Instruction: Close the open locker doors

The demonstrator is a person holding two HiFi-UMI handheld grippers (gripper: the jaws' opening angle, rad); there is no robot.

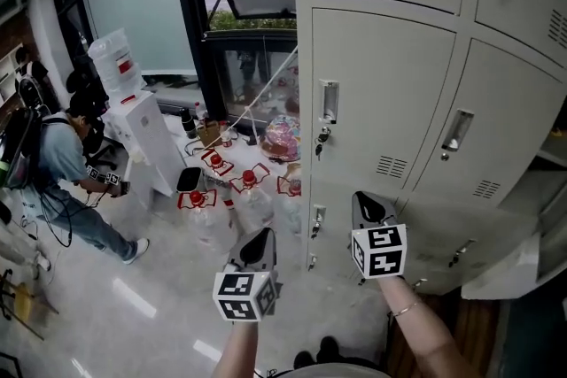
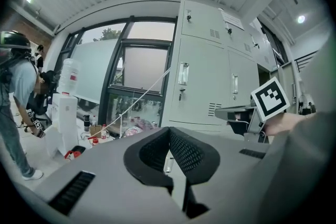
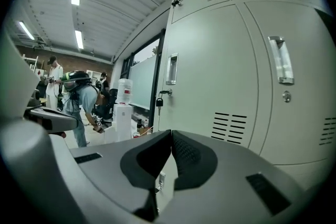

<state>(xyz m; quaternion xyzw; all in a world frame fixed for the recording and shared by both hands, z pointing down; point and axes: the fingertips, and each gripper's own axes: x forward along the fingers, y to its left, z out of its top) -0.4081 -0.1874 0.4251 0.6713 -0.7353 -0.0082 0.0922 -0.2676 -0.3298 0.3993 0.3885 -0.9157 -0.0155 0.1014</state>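
At bottom centre of the head view, my left gripper (image 1: 256, 238) and right gripper (image 1: 368, 202) have their fingers pressed together, holding nothing. Beyond them, lower right, the open locker door (image 1: 507, 268) stands out from the lockers. It is probably light, stiff sheet steel, so push flat near its free edge.

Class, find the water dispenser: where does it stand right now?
In the head view the water dispenser stands on the floor at the left, by the window. A person is just left of it, and the lockers are farther right.

Locker doors (image 1: 381, 93) matt painted metal; floor (image 1: 155, 305) glossy tile.
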